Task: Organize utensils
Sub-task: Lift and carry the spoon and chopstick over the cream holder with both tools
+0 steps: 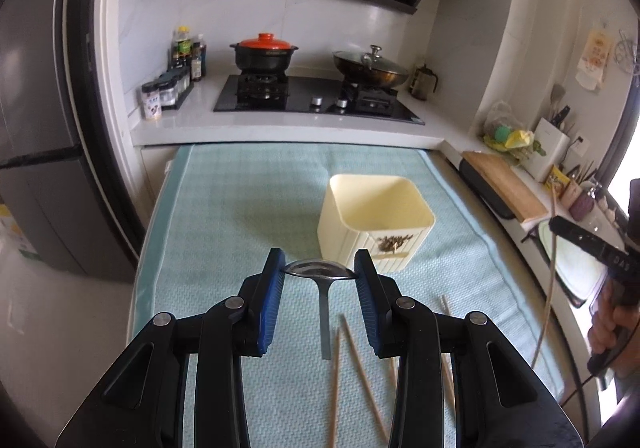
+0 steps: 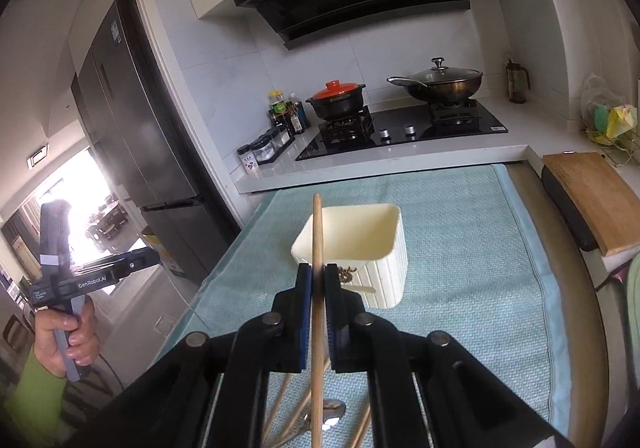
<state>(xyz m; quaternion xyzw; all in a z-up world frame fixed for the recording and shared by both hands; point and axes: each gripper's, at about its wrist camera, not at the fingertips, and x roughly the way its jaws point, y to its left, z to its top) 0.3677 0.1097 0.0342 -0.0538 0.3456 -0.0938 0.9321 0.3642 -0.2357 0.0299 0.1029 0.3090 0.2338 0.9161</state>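
The spoon's [image 1: 320, 270] handle end hangs free below the left gripper [image 1: 320, 272], but in the right wrist view another spoon [image 2: 330, 414] lying on the mat [image 2: 460, 248] is mostly hidden behind the right gripper [image 2: 318, 280]. The chopsticks [image 1: 360, 360] on the mat run out of the frame at the bottom. The pattern on the holder's [image 1: 376, 220] front is too small to read.

The left gripper's fingers pinch the spoon bowl by its edges, lifted above the mat just short of the holder. The right gripper's fingers are closed tight on a single chopstick [image 2: 317, 240], its tip reaching across the holder's rim.

The holder stands upright and empty on the teal mat, which covers a table butting against a white counter with a hob [image 1: 316, 96], a red-lidded pot [image 1: 264, 54] and a wok [image 1: 370, 68]. A fridge [image 2: 132, 136] stands left, a cutting board [image 2: 596, 196] right.

The mat around the holder is bare on the left and far sides.
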